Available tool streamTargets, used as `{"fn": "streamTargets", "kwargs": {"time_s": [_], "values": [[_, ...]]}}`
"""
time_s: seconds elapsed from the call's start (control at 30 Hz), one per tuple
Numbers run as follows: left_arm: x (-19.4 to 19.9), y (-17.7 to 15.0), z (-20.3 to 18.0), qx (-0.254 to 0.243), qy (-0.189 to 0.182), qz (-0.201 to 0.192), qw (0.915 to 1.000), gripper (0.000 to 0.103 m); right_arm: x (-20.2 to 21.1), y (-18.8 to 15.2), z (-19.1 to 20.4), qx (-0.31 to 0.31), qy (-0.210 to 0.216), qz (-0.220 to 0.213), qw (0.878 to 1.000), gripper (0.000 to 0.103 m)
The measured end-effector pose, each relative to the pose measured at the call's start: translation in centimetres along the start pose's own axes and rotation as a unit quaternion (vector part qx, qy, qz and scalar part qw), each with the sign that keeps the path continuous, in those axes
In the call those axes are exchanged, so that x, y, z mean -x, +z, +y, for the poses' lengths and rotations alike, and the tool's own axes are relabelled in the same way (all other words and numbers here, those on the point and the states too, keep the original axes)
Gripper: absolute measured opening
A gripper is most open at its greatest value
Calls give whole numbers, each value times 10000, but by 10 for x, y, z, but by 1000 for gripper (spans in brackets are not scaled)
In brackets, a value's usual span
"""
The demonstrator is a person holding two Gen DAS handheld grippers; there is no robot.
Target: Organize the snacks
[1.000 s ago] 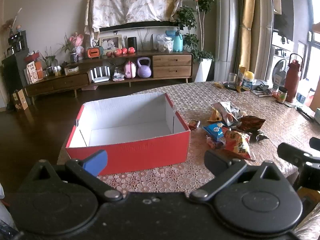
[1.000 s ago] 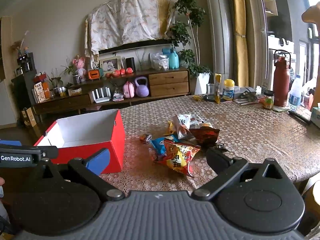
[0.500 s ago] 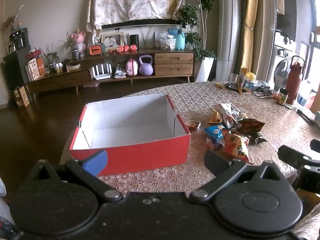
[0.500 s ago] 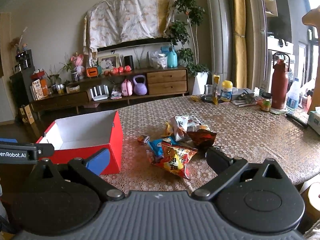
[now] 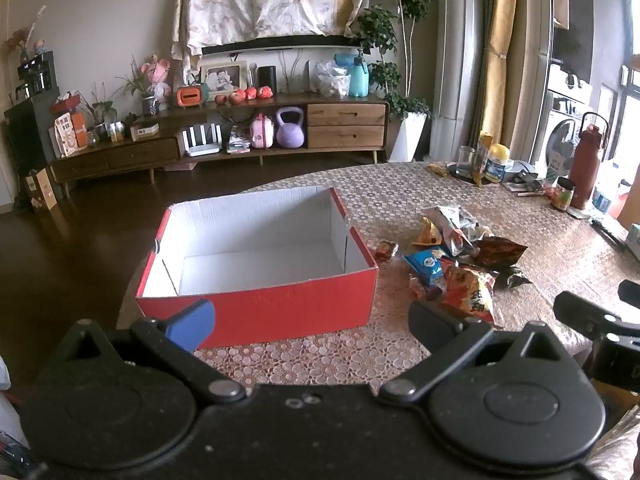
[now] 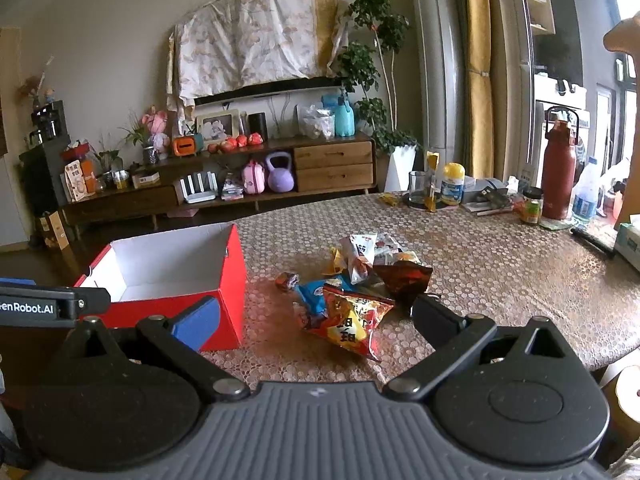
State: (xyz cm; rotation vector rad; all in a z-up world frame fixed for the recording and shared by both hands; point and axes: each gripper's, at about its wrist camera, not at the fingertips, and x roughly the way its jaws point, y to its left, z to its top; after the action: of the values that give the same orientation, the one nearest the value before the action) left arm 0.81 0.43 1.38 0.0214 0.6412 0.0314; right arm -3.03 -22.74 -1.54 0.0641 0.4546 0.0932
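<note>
left claw (image 5: 310,320): fingers apart, nothing held, red box (image 5: 256,308) just ahead on worktop (image 5: 400,200) | right claw (image 6: 316,316): fingers apart, nothing held, snack packets (image 6: 352,288) heaped just ahead, red box ahead-left

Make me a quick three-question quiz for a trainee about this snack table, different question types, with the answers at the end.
1. True or false: the red box already holds a snack.
2. Multiple choice: the snack pile lies A) inside the box, B) on the table to the box's right, C) on the floor.
3. Fill in: both the left gripper and the right gripper are ____ and hold nothing.

Key: 1 false, the box's white inside is bare; 2 B; 3 open.
</note>
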Motion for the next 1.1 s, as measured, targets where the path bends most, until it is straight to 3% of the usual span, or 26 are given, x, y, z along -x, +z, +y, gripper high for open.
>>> {"fn": "streamTargets", "kwargs": {"time_s": [0.73, 1.1], "values": [[0, 0, -2, -117, -66, -16, 9999, 103, -4, -5, -4, -166, -9, 28, 9999, 103], [-31, 12, -11, -113, -424, 6, 9990, 103, -29, -3, -35, -428, 25, 71, 9991, 103]]}}
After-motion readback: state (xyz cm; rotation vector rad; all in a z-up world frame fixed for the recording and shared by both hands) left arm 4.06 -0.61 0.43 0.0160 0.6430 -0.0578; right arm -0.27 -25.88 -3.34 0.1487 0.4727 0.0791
